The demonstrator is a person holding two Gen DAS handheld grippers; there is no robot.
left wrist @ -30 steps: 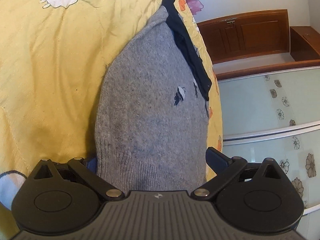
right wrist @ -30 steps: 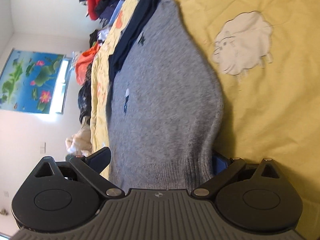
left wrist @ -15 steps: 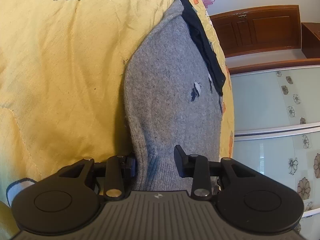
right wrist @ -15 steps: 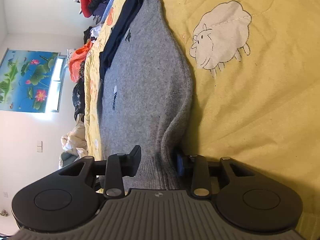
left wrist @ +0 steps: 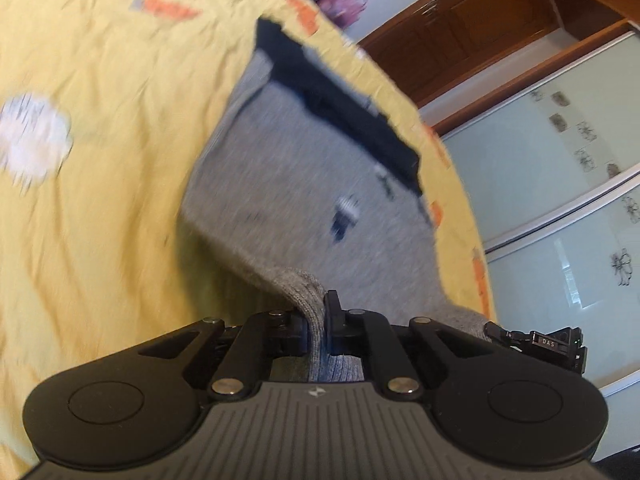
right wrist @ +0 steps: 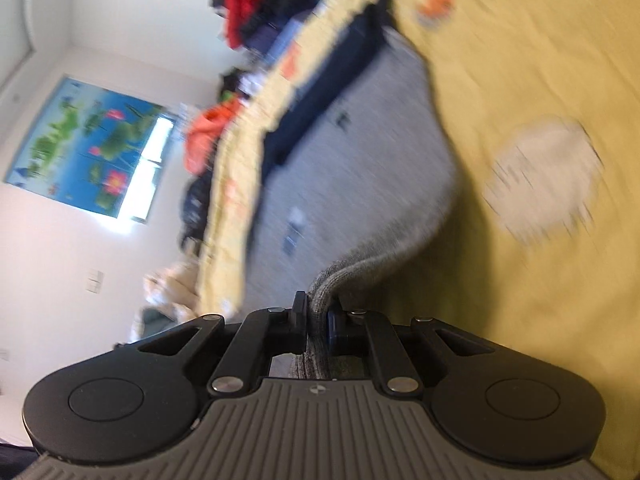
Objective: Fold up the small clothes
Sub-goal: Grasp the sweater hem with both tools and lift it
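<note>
A small grey knit sweater with a dark navy collar band lies on a yellow bedspread. My left gripper is shut on its ribbed hem at one corner and holds that corner raised off the bed. In the right wrist view the same sweater runs away from me, and my right gripper is shut on the other hem corner, also raised. Both views are motion-blurred.
The bedspread has white sheep prints. A pile of clothes sits at the far end of the bed. Glass wardrobe doors and a wooden cabinet stand past the bed's edge. A poster hangs on the wall.
Both grippers went from wide open around the hem to fully shut on it, then lifted the hem corners off the bedspread. The views have tilted and blurred with the motion.
</note>
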